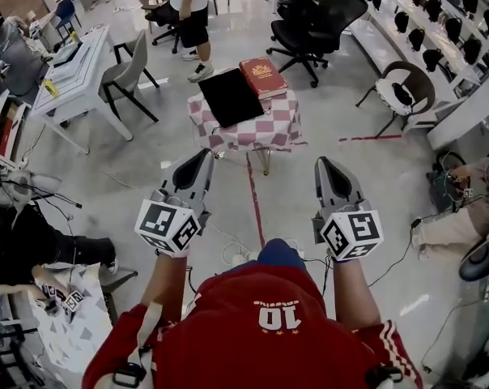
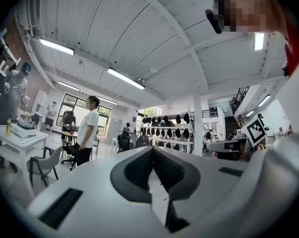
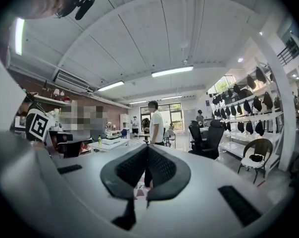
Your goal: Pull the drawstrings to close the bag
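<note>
A flat black bag (image 1: pixel 230 96) lies on a small table with a red-and-white checked cloth (image 1: pixel 261 128), ahead of me in the head view. I cannot make out its drawstrings at this distance. My left gripper (image 1: pixel 206 155) and right gripper (image 1: pixel 322 164) are held up in front of my chest, well short of the table. Both point forward and upward. Each has its jaws shut with nothing between them. In the left gripper view the left gripper (image 2: pixel 152 151) faces the ceiling and the room, and so does the right gripper (image 3: pixel 147 149) in the right gripper view. The bag shows in neither.
A red book (image 1: pixel 263 77) lies beside the bag on the table. A person (image 1: pixel 188 14) stands behind the table. Black office chairs (image 1: pixel 317 19) stand at the back right, and a white desk (image 1: pixel 70 71) with a grey chair (image 1: pixel 127 71) at the left. Cables (image 1: pixel 236 254) run along the floor near my feet.
</note>
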Tool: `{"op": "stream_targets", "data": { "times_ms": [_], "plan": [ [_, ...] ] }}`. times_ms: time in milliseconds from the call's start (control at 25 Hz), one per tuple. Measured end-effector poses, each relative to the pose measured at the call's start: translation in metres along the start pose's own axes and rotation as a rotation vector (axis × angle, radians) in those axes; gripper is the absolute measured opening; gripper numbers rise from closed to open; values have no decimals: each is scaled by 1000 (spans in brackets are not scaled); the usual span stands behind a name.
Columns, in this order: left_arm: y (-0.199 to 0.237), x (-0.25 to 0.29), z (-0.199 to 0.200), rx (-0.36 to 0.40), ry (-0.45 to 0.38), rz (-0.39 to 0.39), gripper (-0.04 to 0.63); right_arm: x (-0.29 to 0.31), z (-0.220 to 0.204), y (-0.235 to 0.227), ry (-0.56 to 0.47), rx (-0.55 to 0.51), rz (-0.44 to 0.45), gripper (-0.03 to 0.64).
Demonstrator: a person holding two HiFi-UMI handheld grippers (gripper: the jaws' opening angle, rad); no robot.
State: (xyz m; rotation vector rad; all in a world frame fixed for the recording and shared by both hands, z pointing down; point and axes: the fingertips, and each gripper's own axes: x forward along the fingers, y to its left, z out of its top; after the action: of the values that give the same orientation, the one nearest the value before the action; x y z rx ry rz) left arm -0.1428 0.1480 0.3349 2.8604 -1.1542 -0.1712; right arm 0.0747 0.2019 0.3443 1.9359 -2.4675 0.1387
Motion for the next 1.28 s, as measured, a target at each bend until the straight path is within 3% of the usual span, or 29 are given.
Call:
{"op": "stream_targets", "data": {
  "times_ms": [640,1280],
  "plan": [
    [53,63,-9,2,6,39,6,92,-5,-31,2,2,45,14],
    [103,236,-25,34,15,162,6,252,7,-157,-1,13,185,14]
  ]
}}
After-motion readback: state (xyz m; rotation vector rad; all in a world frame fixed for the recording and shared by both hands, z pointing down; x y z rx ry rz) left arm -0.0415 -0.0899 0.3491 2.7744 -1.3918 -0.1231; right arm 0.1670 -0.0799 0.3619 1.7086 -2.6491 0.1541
